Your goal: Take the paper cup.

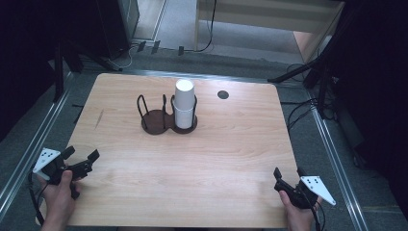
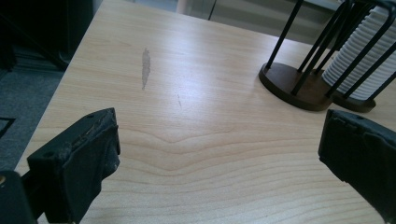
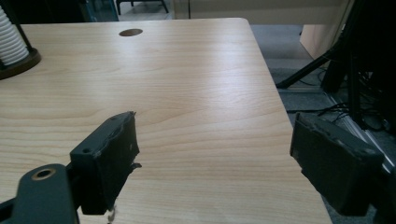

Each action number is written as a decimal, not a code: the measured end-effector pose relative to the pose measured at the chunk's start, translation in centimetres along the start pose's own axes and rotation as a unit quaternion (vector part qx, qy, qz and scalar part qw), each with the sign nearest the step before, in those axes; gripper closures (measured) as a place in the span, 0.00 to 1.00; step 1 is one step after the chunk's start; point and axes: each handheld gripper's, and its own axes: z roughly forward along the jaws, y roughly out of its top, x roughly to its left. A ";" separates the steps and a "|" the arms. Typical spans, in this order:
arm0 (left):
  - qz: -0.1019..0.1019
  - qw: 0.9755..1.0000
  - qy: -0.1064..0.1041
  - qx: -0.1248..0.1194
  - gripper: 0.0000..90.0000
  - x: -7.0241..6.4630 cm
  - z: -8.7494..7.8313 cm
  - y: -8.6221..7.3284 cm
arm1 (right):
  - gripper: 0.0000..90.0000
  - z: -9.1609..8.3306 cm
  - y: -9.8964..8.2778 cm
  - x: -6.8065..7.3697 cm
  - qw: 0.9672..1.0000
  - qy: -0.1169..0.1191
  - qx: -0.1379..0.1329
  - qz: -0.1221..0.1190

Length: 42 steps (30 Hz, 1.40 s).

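The stack of white paper cups [image 1: 184, 102] is seated upright in the right ring of the wire cup holder [image 1: 156, 115], far across the table [image 1: 211, 154]. Both jaws are held apart, empty; the left gripper [image 1: 81, 155] is placed slightly nearer than the right gripper [image 1: 287, 174].

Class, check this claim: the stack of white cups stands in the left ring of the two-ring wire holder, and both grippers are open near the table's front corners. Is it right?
Not quite. In the high view the stack of white cups stands in the right ring of the wire holder; the left ring is empty. The left gripper and right gripper are open as stated.
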 end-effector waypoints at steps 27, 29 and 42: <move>0.017 1.000 -0.004 0.016 0.00 -0.6 0.5 -0.1 | 0.15 6.0 8.3 10.3 0.996 0.083 0.007 -0.014; 0.012 1.000 -0.008 0.008 0.00 -0.5 0.5 0.0 | 0.15 6.4 8.8 11.0 0.996 0.086 0.006 -0.018; 0.010 1.000 -0.013 -0.006 0.00 -0.5 0.4 0.1 | 0.15 8.5 10.8 14.6 0.993 0.118 0.001 -0.025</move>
